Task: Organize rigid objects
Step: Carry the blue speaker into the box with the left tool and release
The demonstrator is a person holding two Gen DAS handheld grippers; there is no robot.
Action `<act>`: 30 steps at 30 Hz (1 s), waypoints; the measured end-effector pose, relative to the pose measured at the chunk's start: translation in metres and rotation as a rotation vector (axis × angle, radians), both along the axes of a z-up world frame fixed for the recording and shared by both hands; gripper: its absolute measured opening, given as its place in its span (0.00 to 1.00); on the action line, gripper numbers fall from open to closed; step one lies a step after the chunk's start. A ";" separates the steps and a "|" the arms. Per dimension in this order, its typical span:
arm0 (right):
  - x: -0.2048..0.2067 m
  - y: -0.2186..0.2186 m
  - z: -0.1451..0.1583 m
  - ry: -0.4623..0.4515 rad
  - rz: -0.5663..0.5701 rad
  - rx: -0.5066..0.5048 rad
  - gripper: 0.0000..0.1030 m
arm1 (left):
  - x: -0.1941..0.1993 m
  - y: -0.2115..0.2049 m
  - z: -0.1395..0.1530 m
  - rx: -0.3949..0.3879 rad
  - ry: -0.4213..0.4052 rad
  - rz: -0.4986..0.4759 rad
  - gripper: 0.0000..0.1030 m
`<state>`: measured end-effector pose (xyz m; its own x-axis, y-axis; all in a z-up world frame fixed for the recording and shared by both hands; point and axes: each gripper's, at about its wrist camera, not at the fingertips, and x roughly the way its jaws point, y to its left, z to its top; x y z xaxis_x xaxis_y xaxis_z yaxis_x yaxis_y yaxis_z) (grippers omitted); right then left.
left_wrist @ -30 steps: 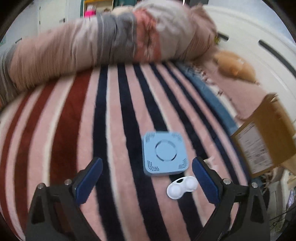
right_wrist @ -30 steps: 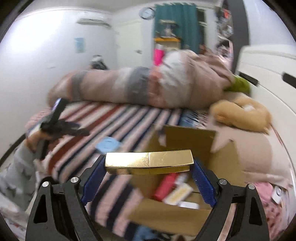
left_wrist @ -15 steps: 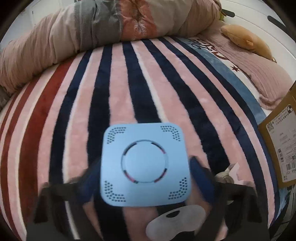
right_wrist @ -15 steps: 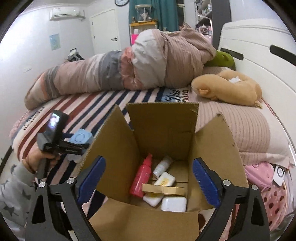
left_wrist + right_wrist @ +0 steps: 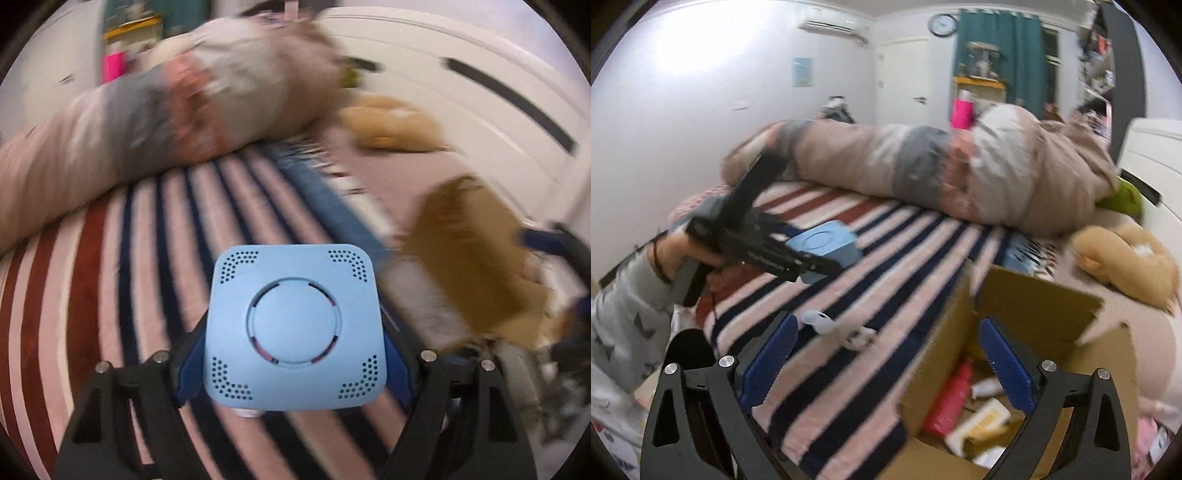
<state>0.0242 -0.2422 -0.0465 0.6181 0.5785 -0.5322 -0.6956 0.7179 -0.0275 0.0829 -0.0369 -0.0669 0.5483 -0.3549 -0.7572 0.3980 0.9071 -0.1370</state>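
On striped blanket (image 5: 886,266), cardboard box (image 5: 1027,317), rolled duvet (image 5: 923,173), white walls.

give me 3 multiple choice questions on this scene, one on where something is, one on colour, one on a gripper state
1. Where is the pink bottle?
A. on the striped blanket
B. inside the cardboard box
C. in the right gripper

2. What colour is the square device?
A. light blue
B. gold
C. green

3. How is the right gripper?
A. shut on a white case
B. shut on the device
C. open, holding nothing

Answers: 1 B, it lies among other items within the cardboard box walls. 2 A, its whole perforated top is light blue. 3 C, its blue pads stand wide apart with only the bed and box between them.
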 end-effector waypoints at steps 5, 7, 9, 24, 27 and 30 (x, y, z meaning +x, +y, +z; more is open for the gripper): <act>-0.006 0.010 0.003 -0.037 0.087 -0.007 0.96 | -0.013 -0.070 0.044 -0.009 -0.001 -0.226 0.75; -0.007 0.004 0.006 -0.055 0.081 -0.003 0.96 | -0.016 -0.100 0.055 -0.006 -0.001 -0.301 0.75; -0.007 -0.007 0.009 -0.076 0.039 -0.006 0.96 | -0.019 -0.131 0.063 0.012 -0.005 -0.373 0.75; 0.030 -0.098 -0.013 0.045 -0.176 0.004 0.78 | 0.023 -0.246 0.029 0.131 0.138 -0.530 0.77; 0.033 -0.097 -0.018 0.069 -0.189 -0.023 0.84 | 0.024 -0.244 0.032 0.171 0.082 -0.491 0.89; 0.033 -0.097 -0.020 0.061 -0.241 -0.051 0.96 | 0.023 -0.220 0.046 0.152 0.015 -0.436 0.93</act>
